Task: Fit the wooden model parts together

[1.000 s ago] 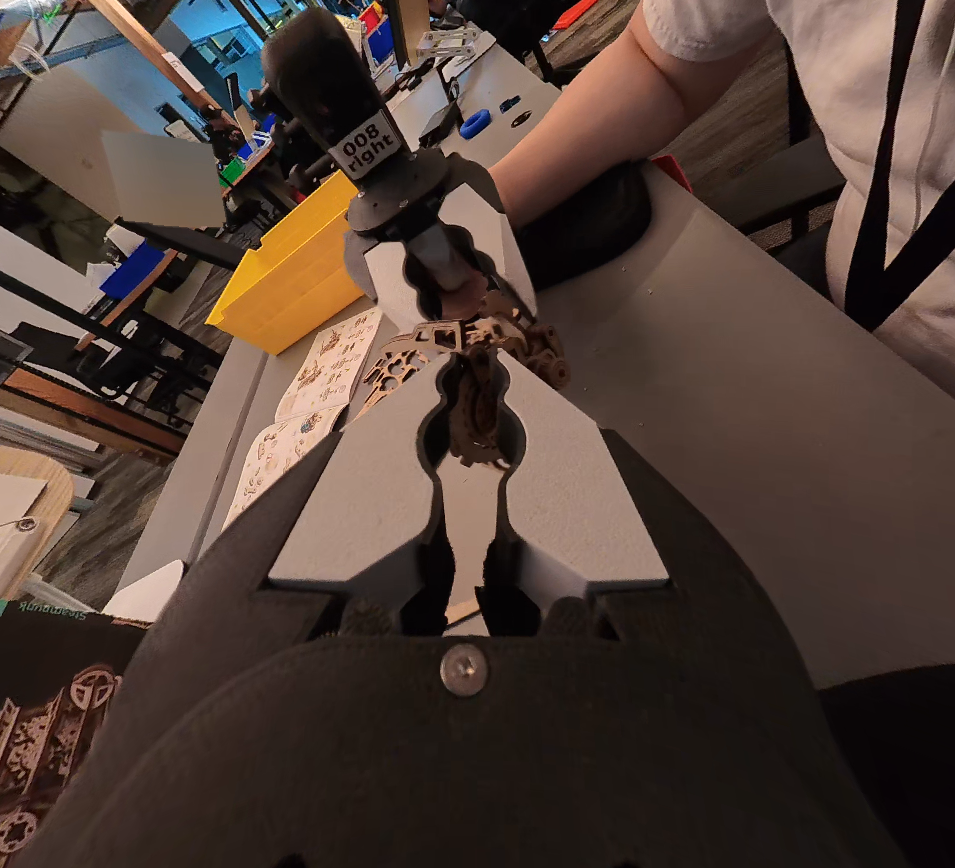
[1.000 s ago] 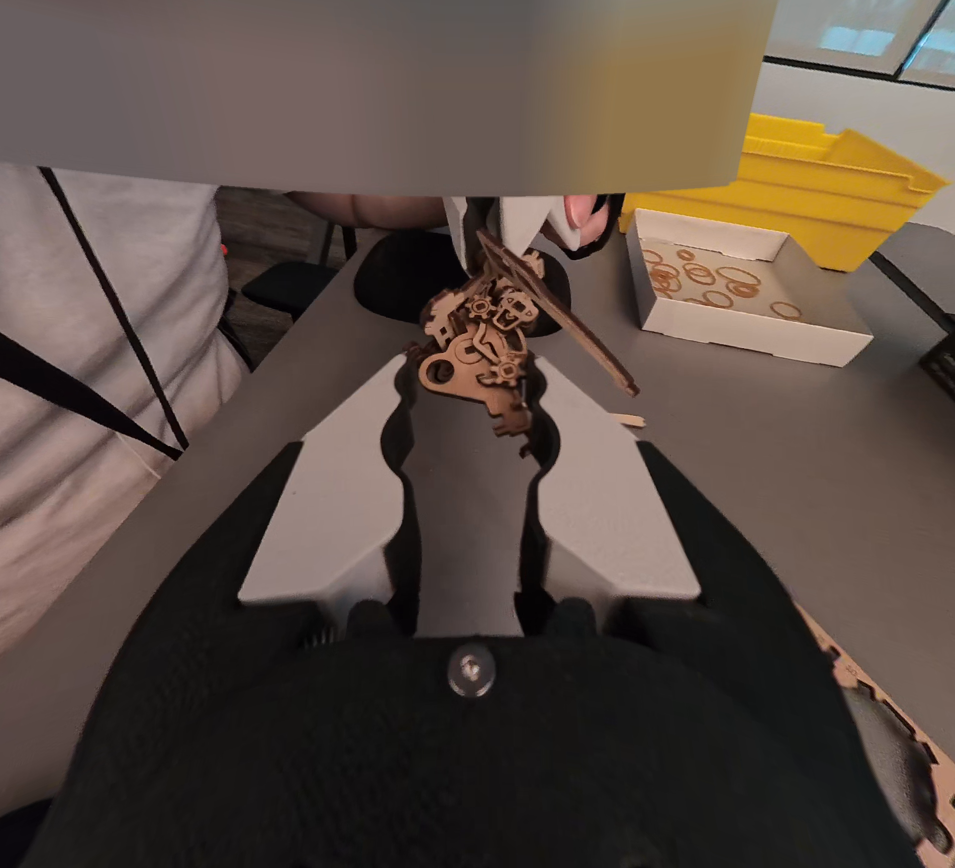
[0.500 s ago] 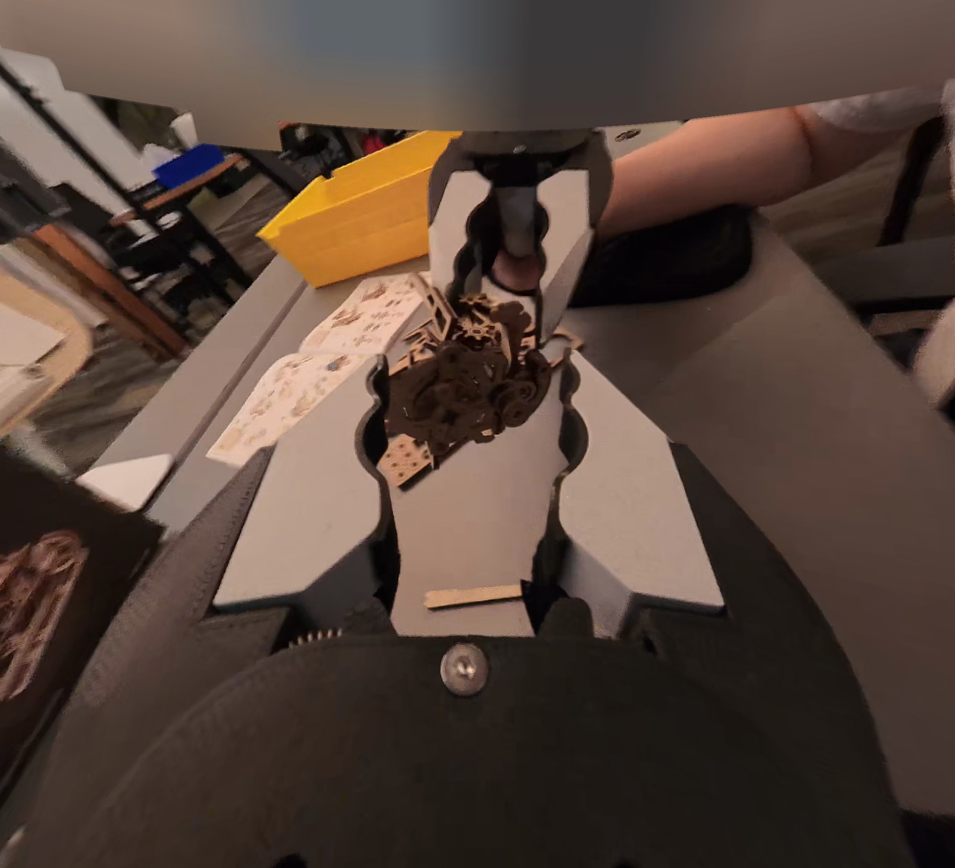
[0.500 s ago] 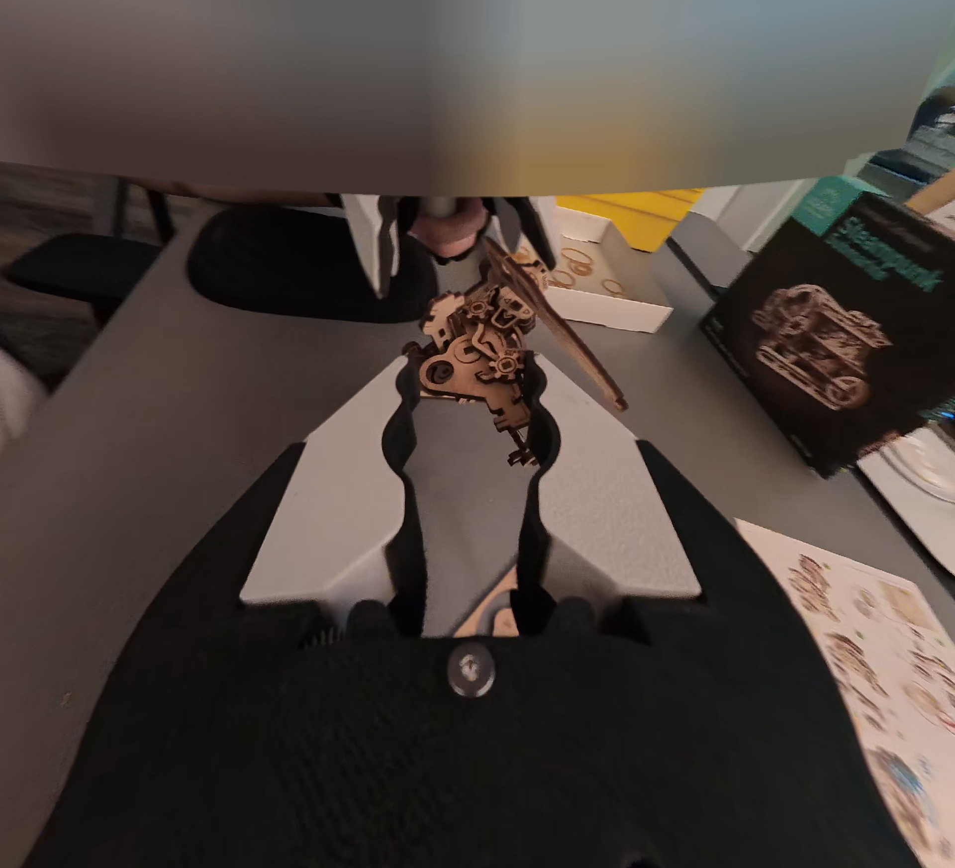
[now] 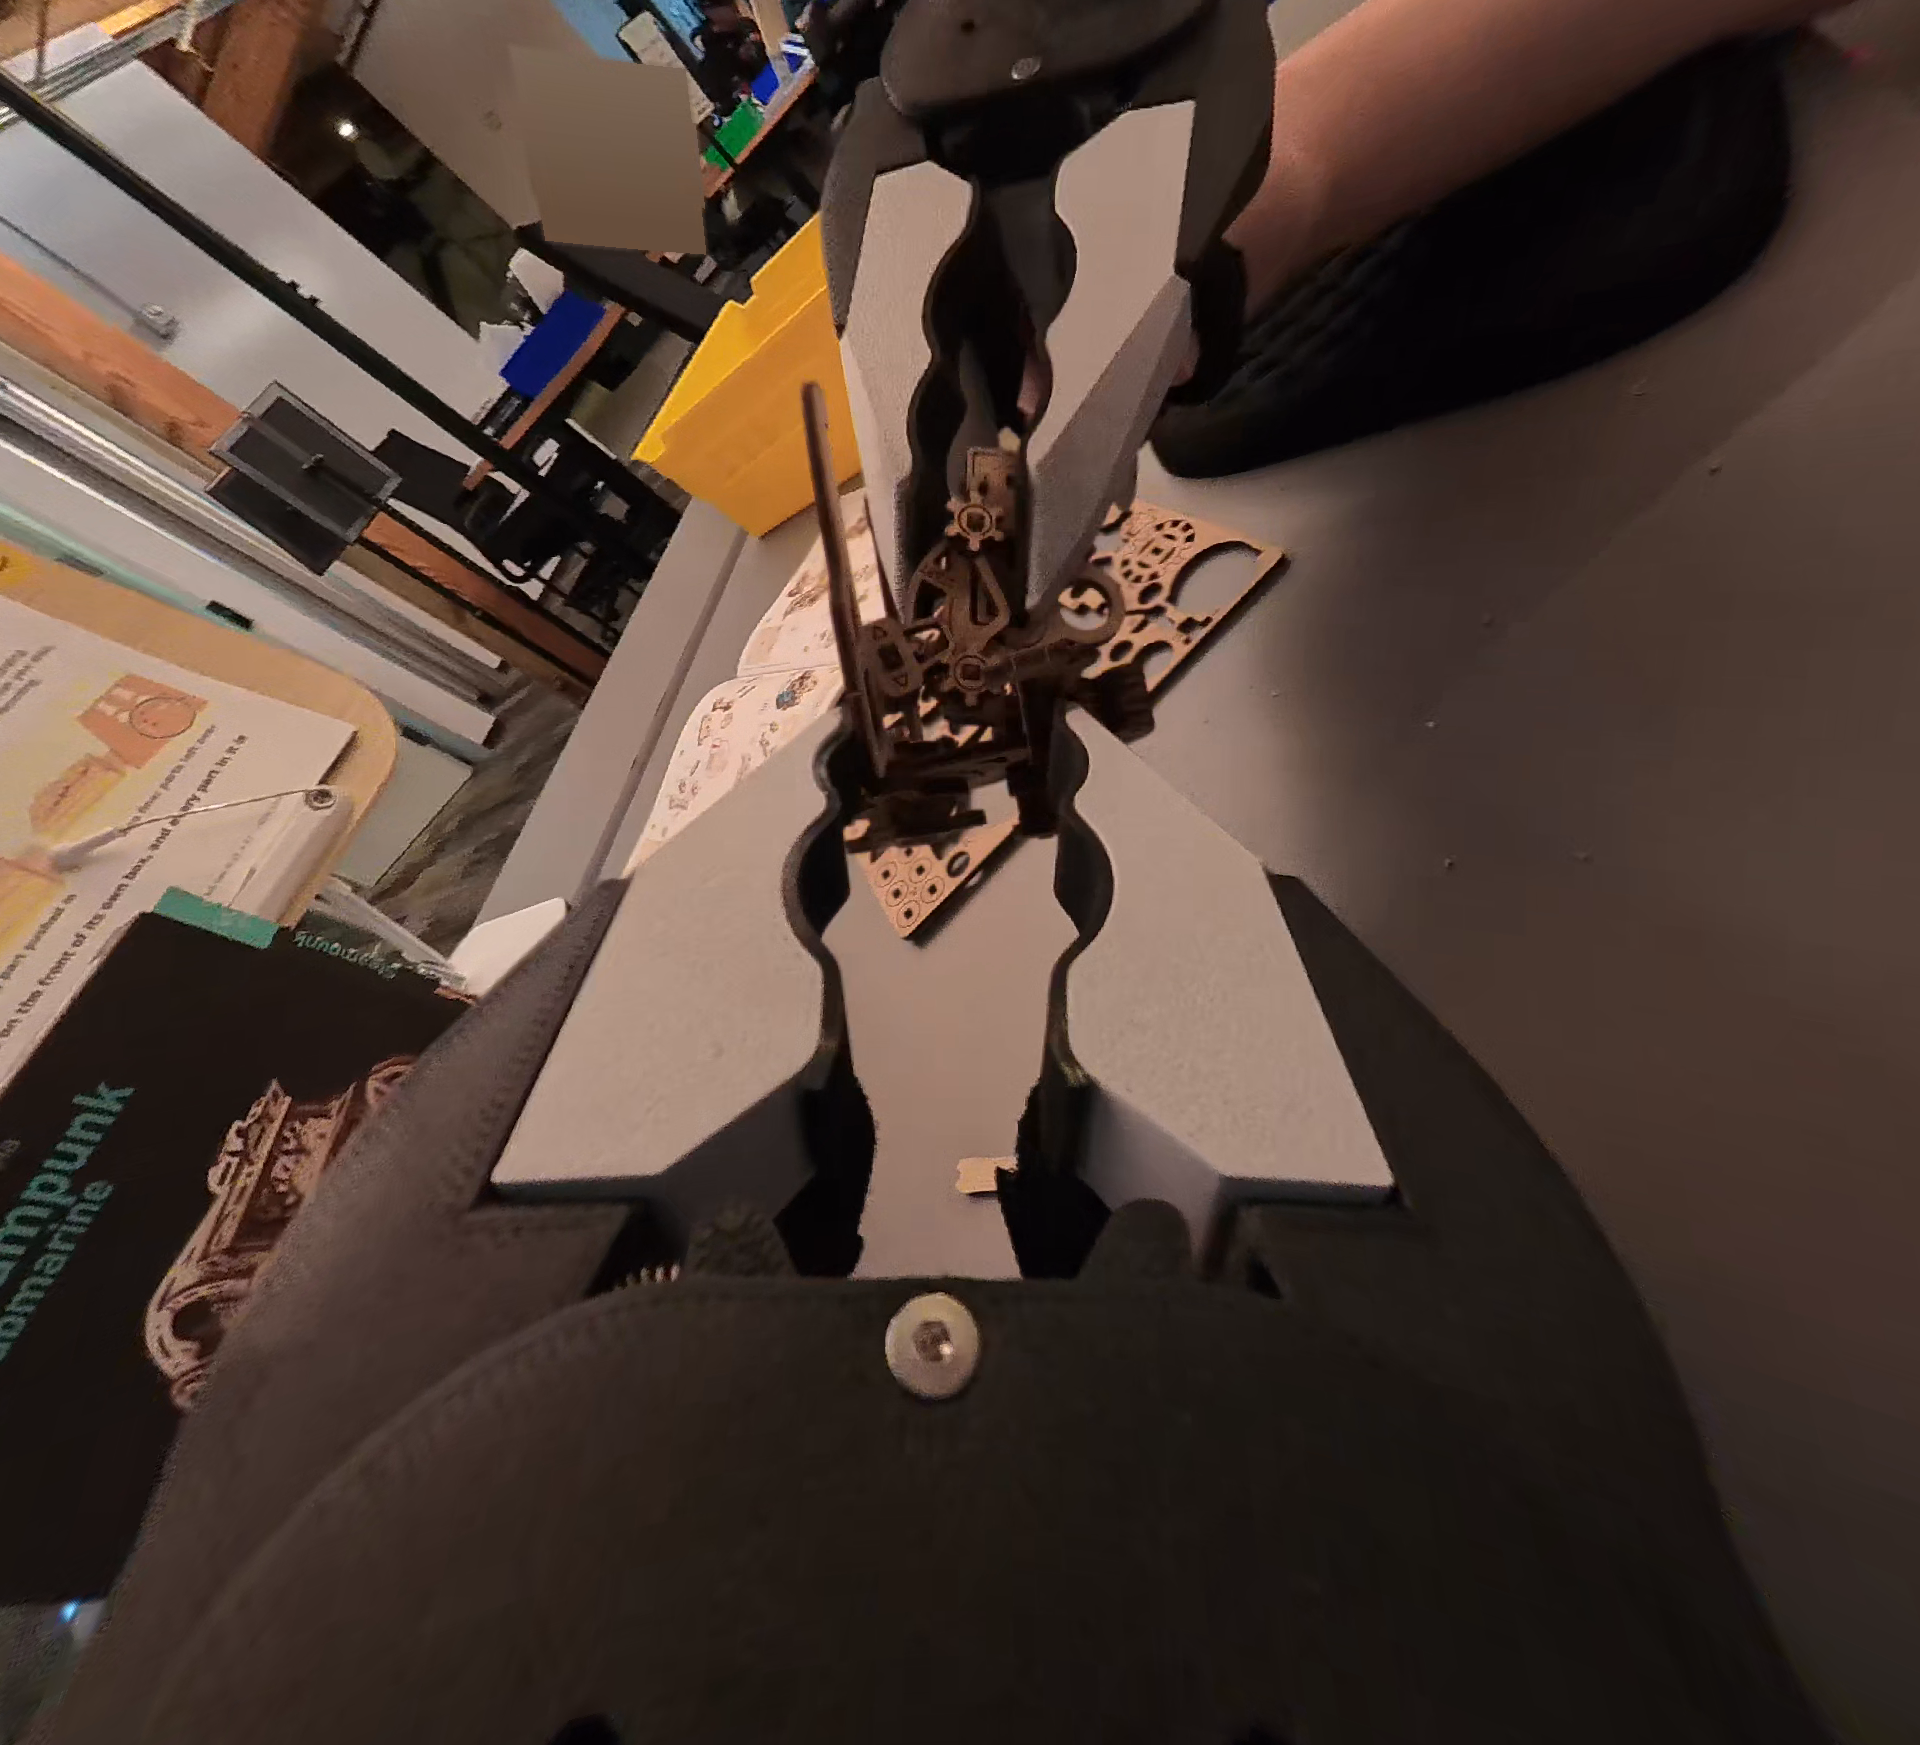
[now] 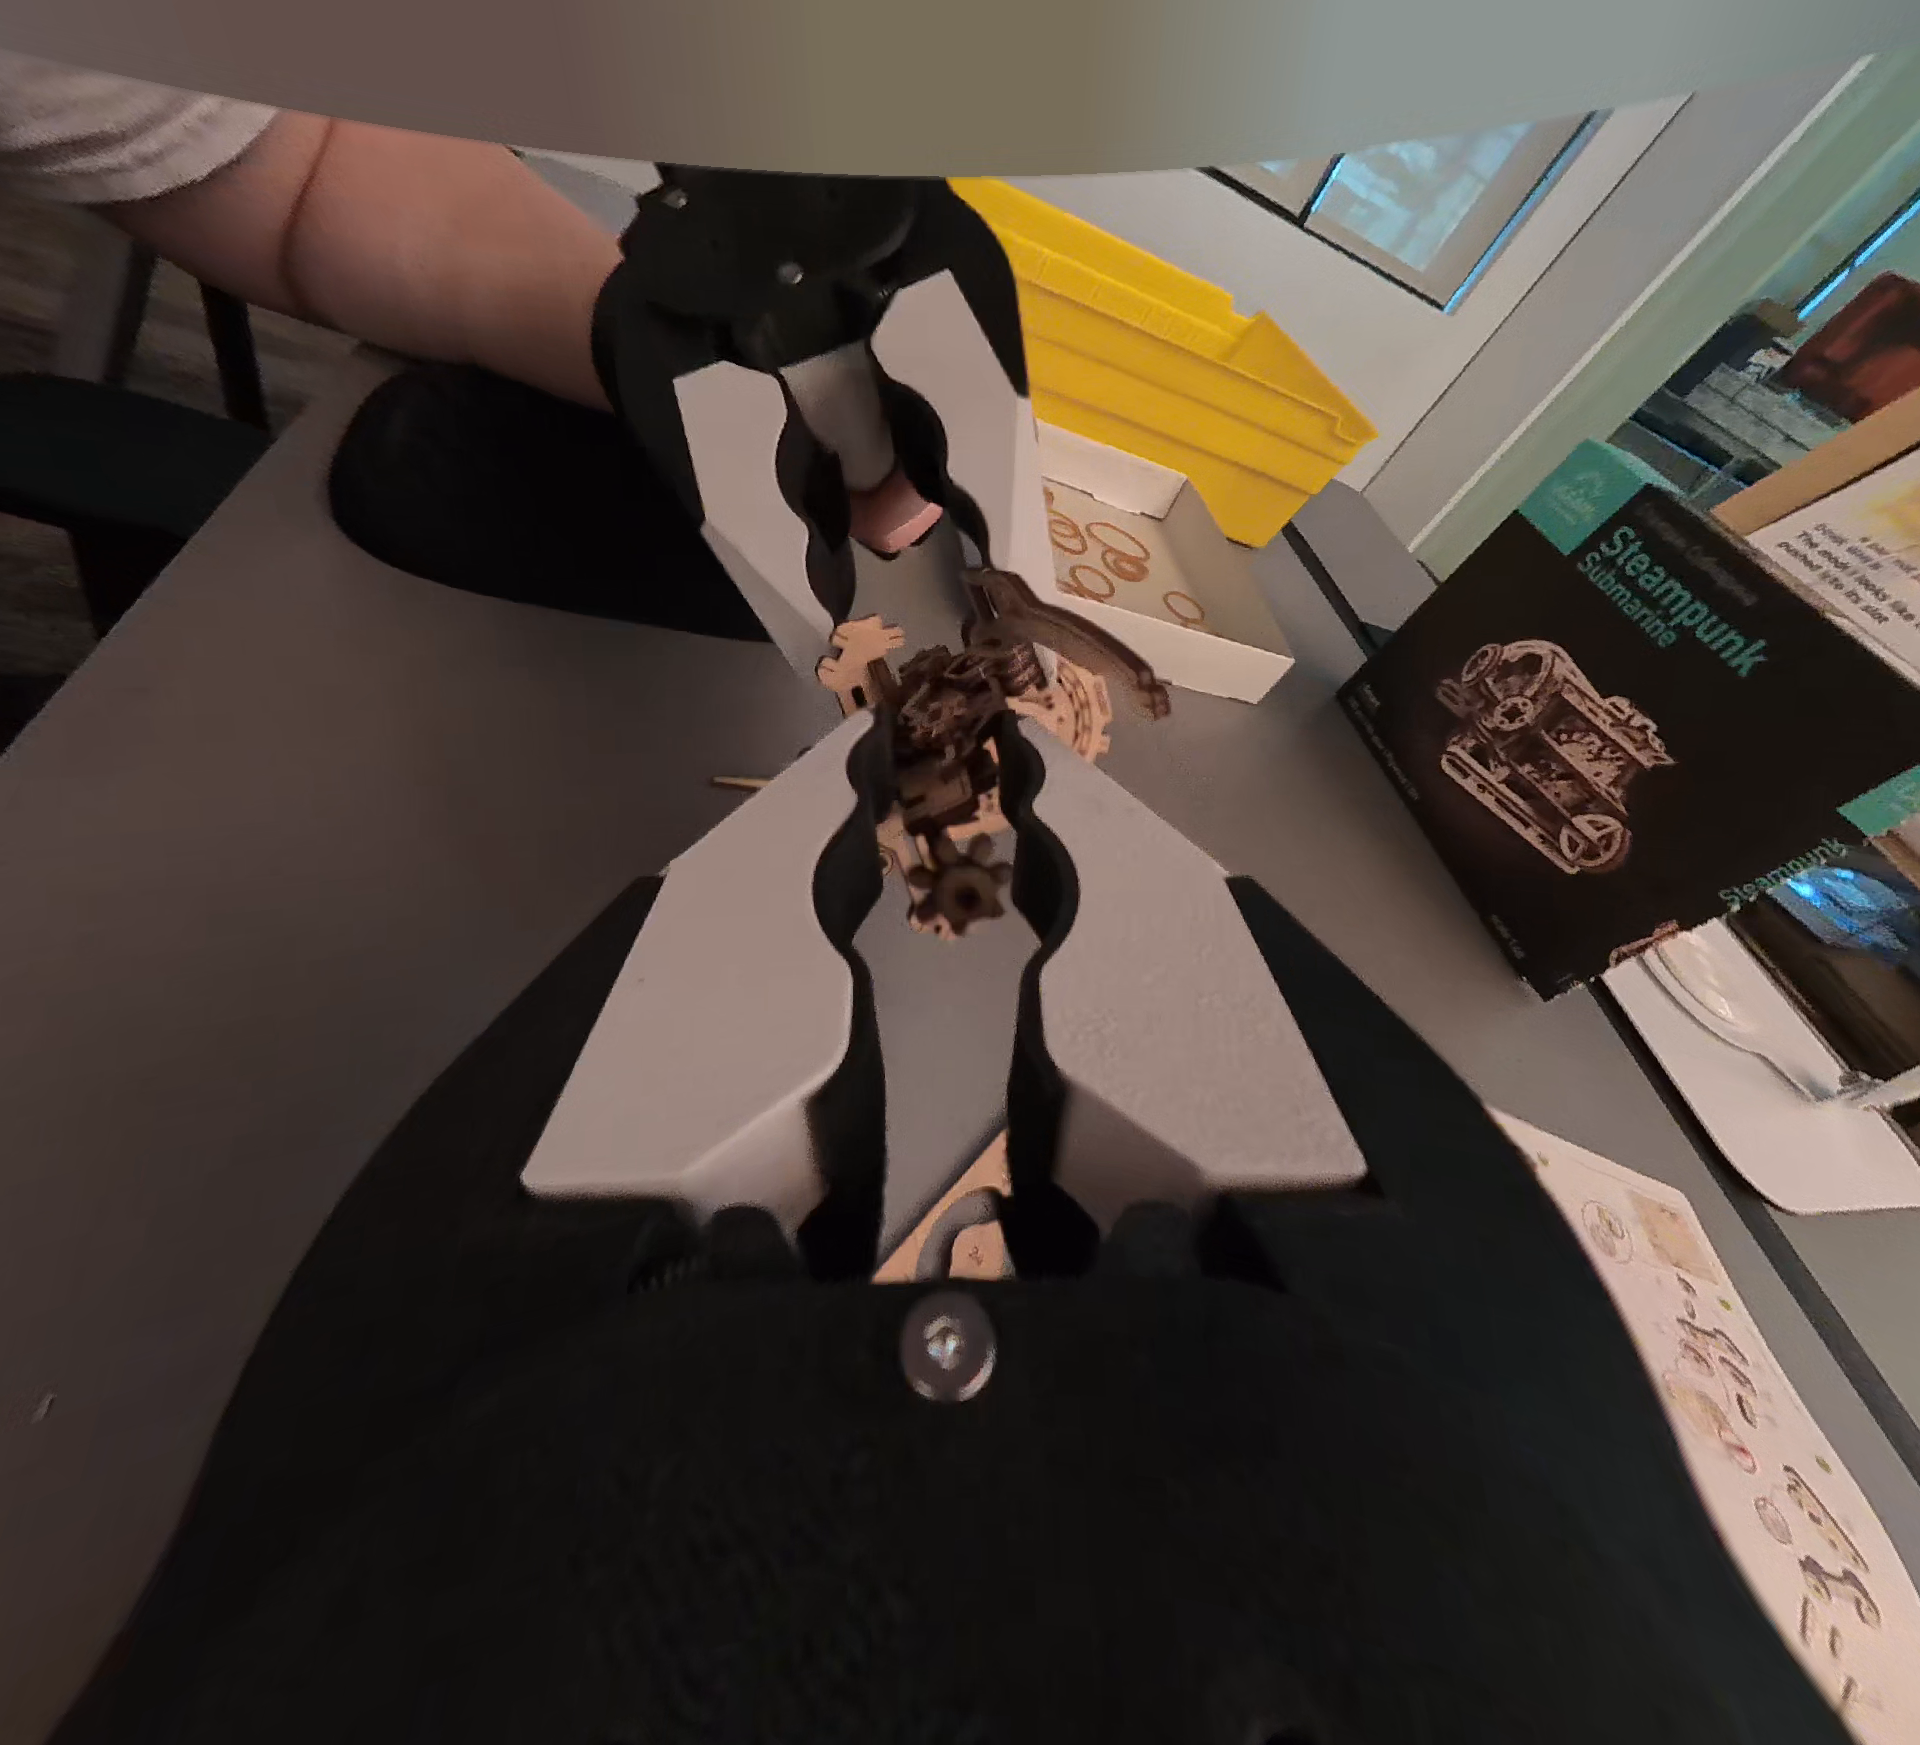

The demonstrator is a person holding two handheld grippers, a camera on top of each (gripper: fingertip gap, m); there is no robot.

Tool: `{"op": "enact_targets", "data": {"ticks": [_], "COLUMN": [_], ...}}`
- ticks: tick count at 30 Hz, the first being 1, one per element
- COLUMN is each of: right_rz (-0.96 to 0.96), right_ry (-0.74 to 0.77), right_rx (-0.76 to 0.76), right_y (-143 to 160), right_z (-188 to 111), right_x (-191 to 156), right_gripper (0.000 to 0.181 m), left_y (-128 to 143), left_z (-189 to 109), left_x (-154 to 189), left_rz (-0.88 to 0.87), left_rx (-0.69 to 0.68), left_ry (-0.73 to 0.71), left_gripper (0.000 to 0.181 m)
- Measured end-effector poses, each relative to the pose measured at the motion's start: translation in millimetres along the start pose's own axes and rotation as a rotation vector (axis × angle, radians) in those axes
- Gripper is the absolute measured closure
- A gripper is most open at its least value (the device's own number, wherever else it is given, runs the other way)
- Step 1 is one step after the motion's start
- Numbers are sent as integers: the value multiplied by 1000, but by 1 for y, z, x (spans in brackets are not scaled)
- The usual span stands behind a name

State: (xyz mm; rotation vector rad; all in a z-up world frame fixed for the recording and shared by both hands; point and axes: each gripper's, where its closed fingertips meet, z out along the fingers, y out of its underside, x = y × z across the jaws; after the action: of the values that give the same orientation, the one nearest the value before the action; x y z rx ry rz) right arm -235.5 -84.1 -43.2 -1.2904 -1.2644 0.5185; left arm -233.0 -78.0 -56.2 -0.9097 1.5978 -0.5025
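Note:
The wooden model (image 5: 956, 687), a dark cluster of laser-cut gears and plates, hangs above the grey table (image 5: 1558, 864), held from both ends. My left gripper (image 5: 951, 739) is shut on its near end. A thin plank of the model (image 5: 831, 552) stands up beside the left finger. My right gripper (image 5: 987, 552) comes from above and is shut on the far, geared end. In the right wrist view the model (image 6: 945, 760) sits between the right gripper's (image 6: 945, 734) fingertips. The left gripper (image 6: 914, 646) faces it from behind.
A punched wooden part sheet (image 5: 1174, 594) and an instruction booklet (image 5: 748, 739) lie under the model. A black kit box (image 6: 1621, 739), a white box of rubber rings (image 6: 1143, 573), a yellow bin (image 6: 1153, 365) and a black pad (image 6: 520, 511) under the person's forearm stand around. A thin stick (image 6: 738, 779) lies on the table. Both grippers' tips are close together, under 4 cm apart.
Both grippers have turned together with the model between them. The plank now stands upright in the left wrist view. The right gripper's jaws sit closer together than before.

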Motion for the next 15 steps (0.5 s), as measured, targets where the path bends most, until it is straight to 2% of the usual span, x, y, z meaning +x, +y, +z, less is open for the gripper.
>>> {"op": "enact_targets", "data": {"ticks": [5, 9, 15], "right_rz": [51, 82, 54], "right_ry": [3, -39, -39], "right_rx": [-47, -74, -67], "right_y": [13, 23, 24], "right_z": [2, 6, 8], "right_x": [6, 1, -1], "right_gripper": [160, 146, 141], "left_y": [2, 1, -1], "left_z": [-1, -2, -3], "left_x": [-4, -3, -1], "left_rz": [-33, -31, -61], "left_rx": [13, 16, 35], "left_ry": [-5, 1, 27], "left_gripper": [148, 148, 148]}}
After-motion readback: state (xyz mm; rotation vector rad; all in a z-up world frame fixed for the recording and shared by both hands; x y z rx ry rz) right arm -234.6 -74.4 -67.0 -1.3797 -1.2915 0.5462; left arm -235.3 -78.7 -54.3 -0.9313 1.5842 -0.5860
